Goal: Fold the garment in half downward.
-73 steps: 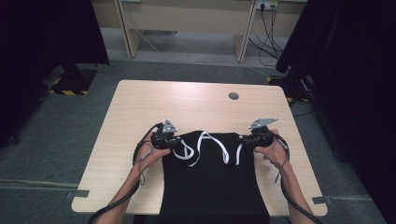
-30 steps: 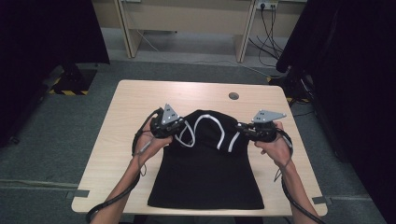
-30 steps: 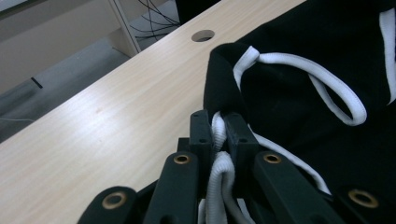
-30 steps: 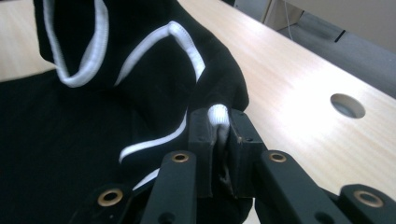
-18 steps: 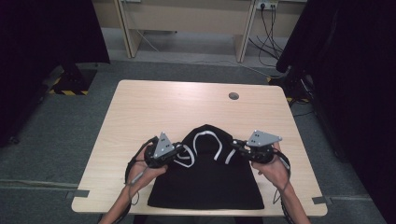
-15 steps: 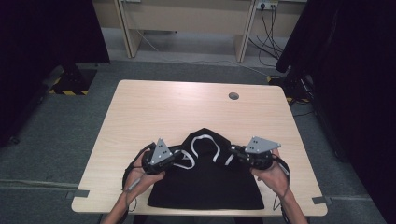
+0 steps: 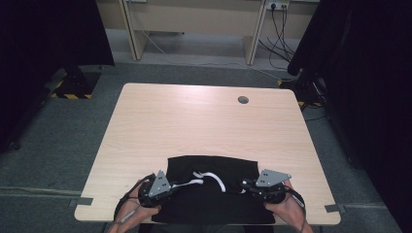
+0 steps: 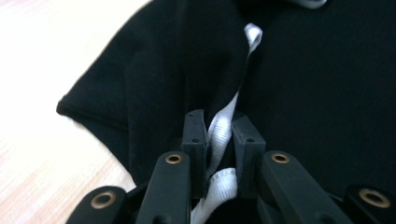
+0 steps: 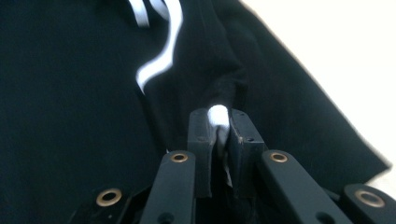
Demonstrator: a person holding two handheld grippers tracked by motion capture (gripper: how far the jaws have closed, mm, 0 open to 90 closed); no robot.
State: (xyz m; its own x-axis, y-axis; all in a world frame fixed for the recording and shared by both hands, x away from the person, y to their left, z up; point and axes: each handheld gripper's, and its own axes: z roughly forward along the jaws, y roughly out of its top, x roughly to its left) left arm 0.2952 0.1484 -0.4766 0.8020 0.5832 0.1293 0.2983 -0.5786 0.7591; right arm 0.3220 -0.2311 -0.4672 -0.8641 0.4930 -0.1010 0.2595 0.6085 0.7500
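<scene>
I've got the black garment [image 7: 210, 189] lying folded at the near edge of the table [image 7: 204, 121], part of it over the near edge between my forearms. Left gripper [image 8: 218, 135] is pinched on the white drawstring [image 8: 223, 128] plus a fold of black cloth; right gripper [image 9: 218, 128] is clamped on the other white cord end [image 9: 218, 114] with fabric bunched around it.

Risks as I judge them: both holds look to be mostly on cord, not cloth (thin, slick tape), so any pull could slide the cord through the jaws or drag it out of its channel instead of moving the garment. Uneven pull between the two hands would skew the fold. The cloth hanging past the table edge could tug the whole piece off toward me if I let go of both at once.

Hard to make out: in the high view the grey plates cover both jaw tips, so contact can't be checked there. Black on black hides the fold lines and layer count. The near hem is cut off at the frame bottom. The right gripper view is soft, so I can't tell how much fabric sits between its jaws.
</scene>
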